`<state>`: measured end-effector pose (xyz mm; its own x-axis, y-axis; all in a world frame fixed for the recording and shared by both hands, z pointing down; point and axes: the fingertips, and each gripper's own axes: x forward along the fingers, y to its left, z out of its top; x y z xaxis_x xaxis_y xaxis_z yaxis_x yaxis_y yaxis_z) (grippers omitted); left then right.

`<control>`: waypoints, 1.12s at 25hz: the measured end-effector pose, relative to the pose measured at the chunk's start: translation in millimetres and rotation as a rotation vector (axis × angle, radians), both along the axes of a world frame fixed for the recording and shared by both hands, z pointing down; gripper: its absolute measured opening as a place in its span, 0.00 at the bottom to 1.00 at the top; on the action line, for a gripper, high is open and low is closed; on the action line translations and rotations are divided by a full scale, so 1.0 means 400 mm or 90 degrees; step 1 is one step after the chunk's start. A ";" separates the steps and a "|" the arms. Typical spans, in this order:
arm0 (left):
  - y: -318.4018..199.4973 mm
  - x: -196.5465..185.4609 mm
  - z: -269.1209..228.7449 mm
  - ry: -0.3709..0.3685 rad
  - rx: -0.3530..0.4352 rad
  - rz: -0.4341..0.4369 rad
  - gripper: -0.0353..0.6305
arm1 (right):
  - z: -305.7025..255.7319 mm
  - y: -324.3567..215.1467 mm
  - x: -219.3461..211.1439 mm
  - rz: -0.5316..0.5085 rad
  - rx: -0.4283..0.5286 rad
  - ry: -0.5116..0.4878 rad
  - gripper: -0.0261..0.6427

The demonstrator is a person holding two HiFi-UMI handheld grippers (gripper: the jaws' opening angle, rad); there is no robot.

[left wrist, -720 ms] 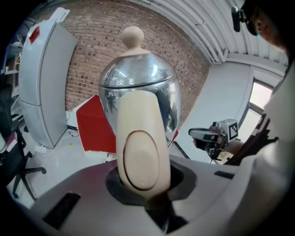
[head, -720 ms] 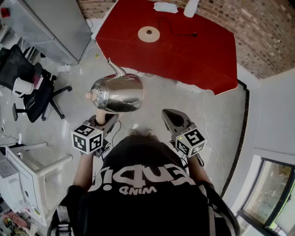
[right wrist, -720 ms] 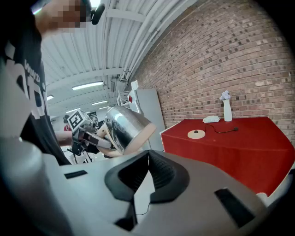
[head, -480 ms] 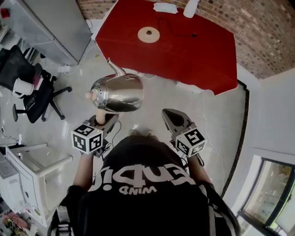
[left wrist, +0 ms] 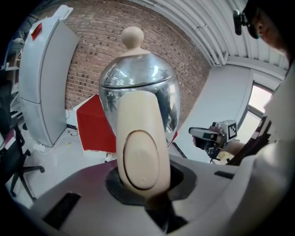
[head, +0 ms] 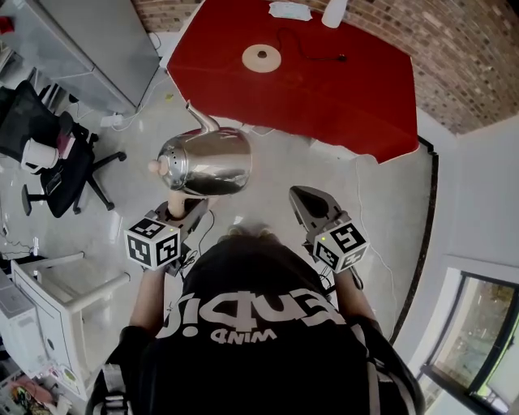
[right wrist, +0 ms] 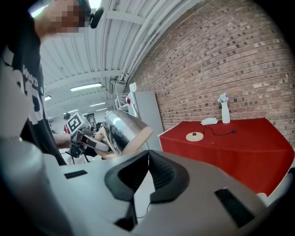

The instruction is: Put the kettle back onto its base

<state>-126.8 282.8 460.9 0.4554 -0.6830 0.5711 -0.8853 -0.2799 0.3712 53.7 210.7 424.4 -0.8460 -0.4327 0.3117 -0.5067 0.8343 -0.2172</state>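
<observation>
A shiny steel kettle (head: 207,162) with a cream knob and handle (left wrist: 138,147) hangs in the air above the floor, short of the red table (head: 357,97). My left gripper (head: 185,212) is shut on that handle, which fills the left gripper view, with the kettle body (left wrist: 138,92) upright behind it. The round cream base (head: 261,57) lies on the table's far left part, a black cable running from it. My right gripper (head: 305,201) floats beside the kettle's right, shut and holding nothing. In the right gripper view the kettle (right wrist: 122,131) and the base (right wrist: 194,136) both show.
A white vase (head: 334,12) and a white cloth (head: 290,11) stand at the table's far edge by the brick wall. A grey cabinet (head: 89,49) and a black office chair (head: 49,162) are at left, a white desk (head: 40,300) lower left.
</observation>
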 end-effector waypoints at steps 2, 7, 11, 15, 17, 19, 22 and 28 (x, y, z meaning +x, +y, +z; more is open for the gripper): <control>0.004 -0.008 -0.001 0.000 -0.001 0.003 0.14 | -0.003 0.000 0.001 0.006 0.002 0.004 0.07; 0.020 -0.027 0.005 0.008 0.001 0.013 0.14 | 0.001 0.020 -0.004 0.017 0.008 0.016 0.07; 0.026 -0.041 0.014 0.011 0.006 0.025 0.14 | 0.012 0.042 -0.004 0.034 0.012 0.019 0.07; 0.030 -0.052 0.024 0.010 0.001 0.033 0.14 | 0.011 0.064 -0.007 0.044 0.010 0.021 0.07; 0.023 -0.052 0.027 0.016 0.000 0.034 0.14 | 0.013 0.064 -0.008 0.044 0.011 0.025 0.07; 0.015 -0.052 0.029 0.021 0.000 0.037 0.14 | 0.015 0.059 -0.008 0.046 0.013 0.028 0.07; 0.000 -0.056 0.031 0.018 0.001 0.042 0.14 | 0.015 0.040 -0.010 0.051 0.015 0.027 0.07; -0.063 -0.086 0.029 0.020 0.004 0.040 0.14 | 0.022 -0.021 -0.032 0.055 0.019 0.032 0.07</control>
